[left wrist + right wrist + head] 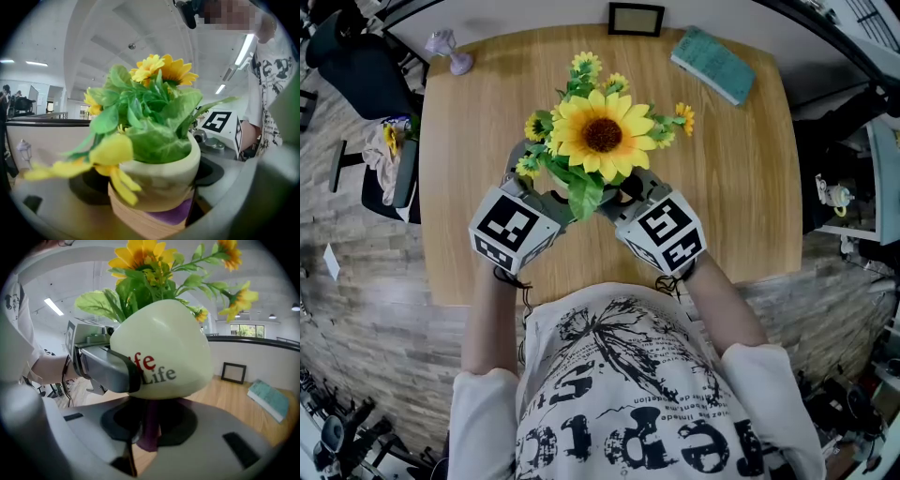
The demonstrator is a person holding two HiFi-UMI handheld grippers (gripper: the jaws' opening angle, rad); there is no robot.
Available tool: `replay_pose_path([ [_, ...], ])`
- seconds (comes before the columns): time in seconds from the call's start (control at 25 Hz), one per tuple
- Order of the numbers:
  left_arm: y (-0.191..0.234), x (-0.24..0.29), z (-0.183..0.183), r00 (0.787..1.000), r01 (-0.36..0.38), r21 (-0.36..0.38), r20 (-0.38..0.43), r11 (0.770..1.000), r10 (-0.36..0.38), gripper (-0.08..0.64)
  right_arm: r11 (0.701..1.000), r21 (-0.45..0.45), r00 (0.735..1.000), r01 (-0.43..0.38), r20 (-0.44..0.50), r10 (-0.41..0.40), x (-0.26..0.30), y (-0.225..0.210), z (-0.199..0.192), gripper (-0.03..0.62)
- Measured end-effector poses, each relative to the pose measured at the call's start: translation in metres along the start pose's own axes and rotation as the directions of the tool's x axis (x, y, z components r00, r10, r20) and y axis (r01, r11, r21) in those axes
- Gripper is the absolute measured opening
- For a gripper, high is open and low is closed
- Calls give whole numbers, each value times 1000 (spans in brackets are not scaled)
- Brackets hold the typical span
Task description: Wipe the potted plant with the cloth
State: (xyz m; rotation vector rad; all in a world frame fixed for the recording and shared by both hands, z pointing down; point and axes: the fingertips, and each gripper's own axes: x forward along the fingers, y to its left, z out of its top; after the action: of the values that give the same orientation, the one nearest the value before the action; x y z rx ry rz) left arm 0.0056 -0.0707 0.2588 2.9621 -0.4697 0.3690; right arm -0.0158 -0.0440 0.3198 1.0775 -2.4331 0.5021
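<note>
Pot (159, 348) sits clamped in my left gripper (539, 192), my right gripper (630, 192) pinches cloth (149, 425) at its base, seemingly mid-wipe; next, sweep round.

Wooden table (750, 187), rounded corners. At far edge: small dark picture frame (636, 19), upright. Near far right corner: teal book (712, 64), flat, angled. Far left corner: small lavender lamp-like ornament (450, 49). Off left edge: dark chair (366, 75).
</note>
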Motion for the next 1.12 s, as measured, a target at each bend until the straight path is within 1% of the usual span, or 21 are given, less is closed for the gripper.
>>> replay_pose_path([
  [0.12,0,-1,0,1000,-15,-8,8,1000,15,517,1000,14,1000,-26,-3,26,-3,4,-2,80],
  [0.28,1,0,0,999,-48,-19,13,999,48,517,999,3,998,-53,-27,53,-8,9,-9,80],
  [0.4,1,0,-1,996,-84,-12,5,996,84,517,996,8,996,-83,-36,84,-17,13,-16,78],
  [0.52,7,-4,-6,995,-100,-7,-8,995,100,517,995,19,994,-98,-37,98,-17,16,-20,78],
  [0.64,12,-10,-14,994,-104,-11,-17,994,104,517,995,21,994,-96,-45,97,-12,19,-22,78],
  [0.84,5,-4,-11,995,-90,-13,-34,996,89,517,997,18,995,-79,-55,80,-26,8,-23,78],
  [1.0,13,-14,-19,995,-93,-1,-42,996,93,517,999,22,998,-40,-52,41,-20,2,-22,78],
  [1.12,17,-15,-24,995,-95,-19,-44,995,94,517,1000,19,998,-12,-55,13,-20,-8,-21,78],
])
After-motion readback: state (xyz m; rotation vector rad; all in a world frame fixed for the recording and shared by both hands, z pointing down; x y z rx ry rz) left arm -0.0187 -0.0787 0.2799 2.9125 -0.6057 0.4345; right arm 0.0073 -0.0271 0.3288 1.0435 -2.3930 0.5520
